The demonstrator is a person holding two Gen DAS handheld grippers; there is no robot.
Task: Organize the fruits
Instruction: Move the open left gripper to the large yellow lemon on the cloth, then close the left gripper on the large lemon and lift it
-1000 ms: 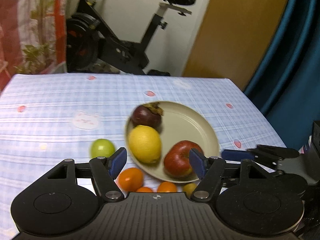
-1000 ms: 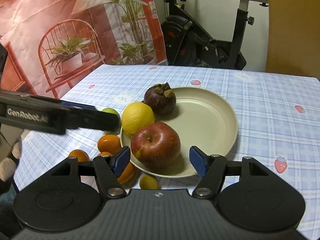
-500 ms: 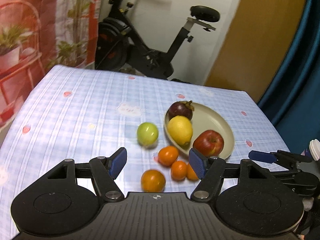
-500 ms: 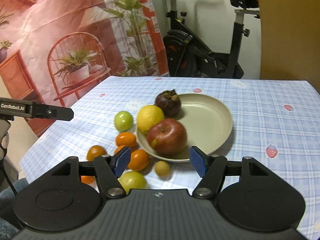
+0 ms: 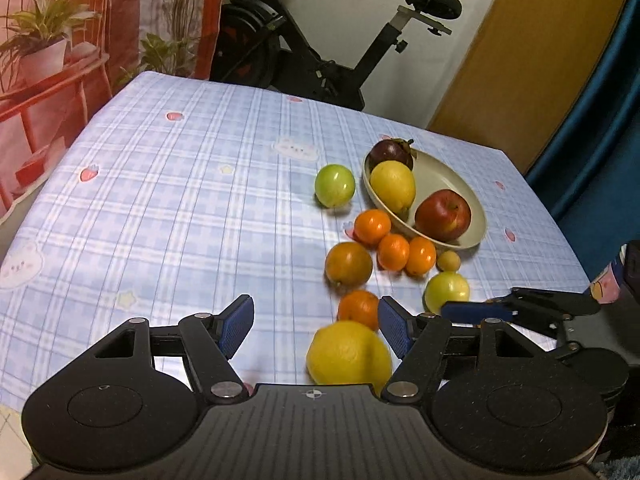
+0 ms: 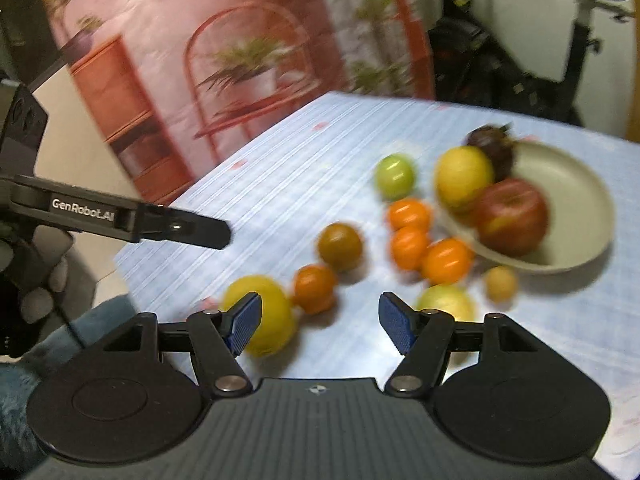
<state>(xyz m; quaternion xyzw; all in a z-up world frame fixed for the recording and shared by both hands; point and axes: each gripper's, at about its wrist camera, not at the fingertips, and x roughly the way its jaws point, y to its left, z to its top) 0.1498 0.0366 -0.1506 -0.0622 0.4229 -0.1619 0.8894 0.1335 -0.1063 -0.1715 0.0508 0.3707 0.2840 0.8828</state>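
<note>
Tablecloth: perhaps five oranges.

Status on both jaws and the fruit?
Left gripper and right gripper: jaws open, empty. Plate holds apple, lemon, mangosteen; other fruit loose on tablecloth. Nothing blocking.

In the left-wrist view, bare cloth filled the frame's left half; loose fruit crowded centre-right, hemmed by the plate at right.
</note>
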